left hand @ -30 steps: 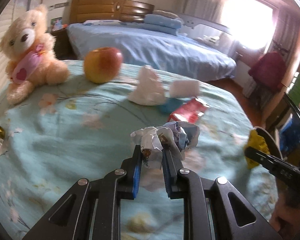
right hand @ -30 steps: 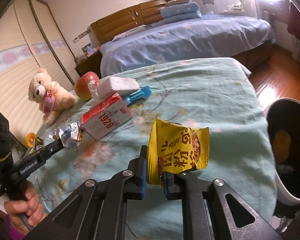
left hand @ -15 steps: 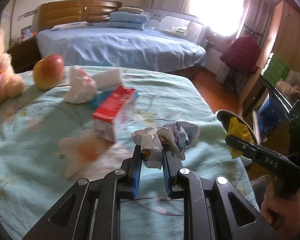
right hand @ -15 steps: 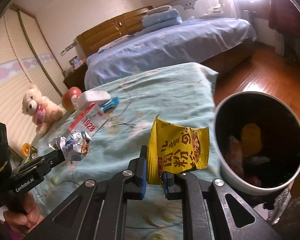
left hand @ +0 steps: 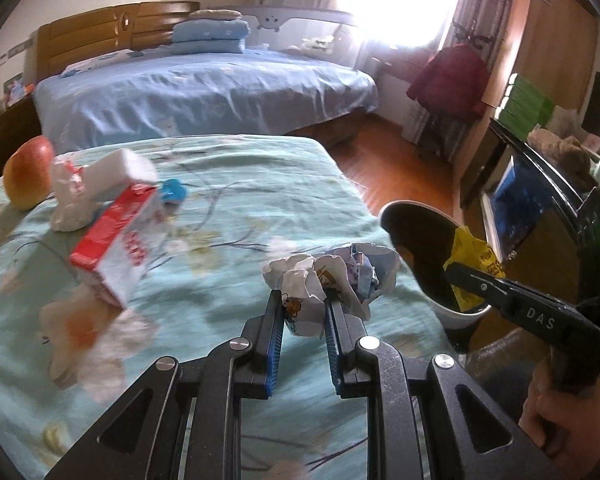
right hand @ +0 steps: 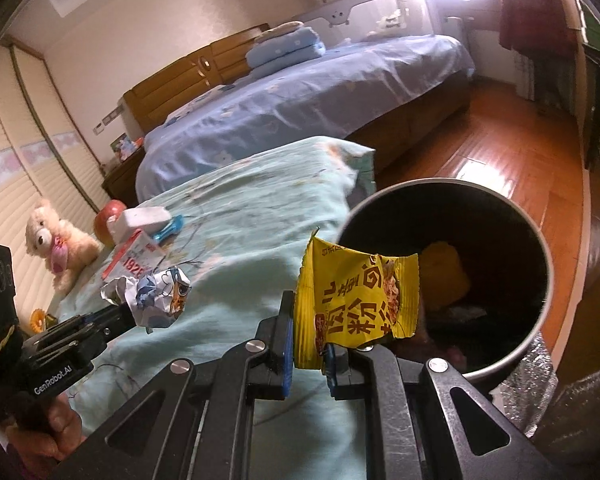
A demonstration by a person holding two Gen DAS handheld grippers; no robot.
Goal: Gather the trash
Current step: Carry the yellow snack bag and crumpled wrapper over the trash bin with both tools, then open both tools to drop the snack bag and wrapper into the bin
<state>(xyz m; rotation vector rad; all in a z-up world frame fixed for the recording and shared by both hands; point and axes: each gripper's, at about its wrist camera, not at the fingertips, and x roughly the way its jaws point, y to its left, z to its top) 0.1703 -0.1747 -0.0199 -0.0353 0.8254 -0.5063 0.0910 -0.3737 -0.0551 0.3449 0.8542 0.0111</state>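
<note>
step: carrying two bits of trash to the bin [right hand: 496, 364] beside the bed edge; likely next, letting go over its mouth.
right tongs [right hand: 306, 354]: clamped tight on the lower edge of a yellow snack packet [right hand: 356, 296], packet upright, its far side already overlapping the bin's near rim.
left tongs [left hand: 302, 330]: narrowly parted, pinching a crumpled paper wad [left hand: 332, 280] between the blue pads; wad sticking up past the tips.
bin contents: something yellow and other scraps at the bottom, too dark to name.
doing it well: bring each load fully over the dark opening before parting the jaws; packet is light and flat, so may flutter or catch the rim if dropped from the edge; release one at a time to keep the tongs from bumping.
wad position: over the quilt [left hand: 236, 184], just short of the bin, beside the right tongs.
left behind: red and white carton [left hand: 120, 248], tissue [left hand: 66, 200], apple [left hand: 26, 174], teddy bear [right hand: 54, 248] on the quilt.
</note>
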